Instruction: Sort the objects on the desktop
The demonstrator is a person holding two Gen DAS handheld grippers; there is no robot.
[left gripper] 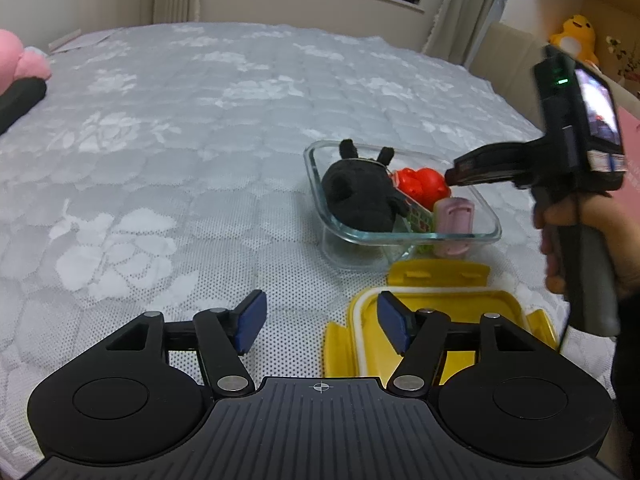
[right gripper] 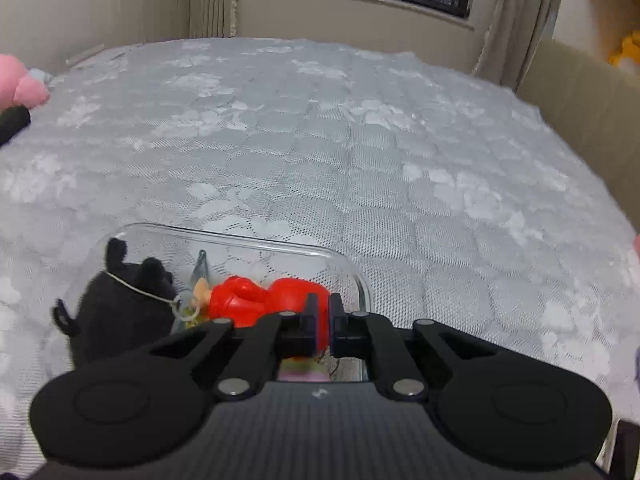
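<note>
**Red toy held over the glass container**

A red plastic toy [right gripper: 266, 298] is seen at lower centre of the right wrist view, its long axis lying across the frame, its rounded end pinched between the nearly closed fingers of the right gripper [right gripper: 329, 320]. It is glossy and lumpy. It is held inside the clear glass container [left gripper: 486, 224], beside a black plush toy [left gripper: 358, 192]. The left gripper [left gripper: 320, 320] is spread wide, holding nothing, just above the yellow lid [left gripper: 532, 316].
</note>
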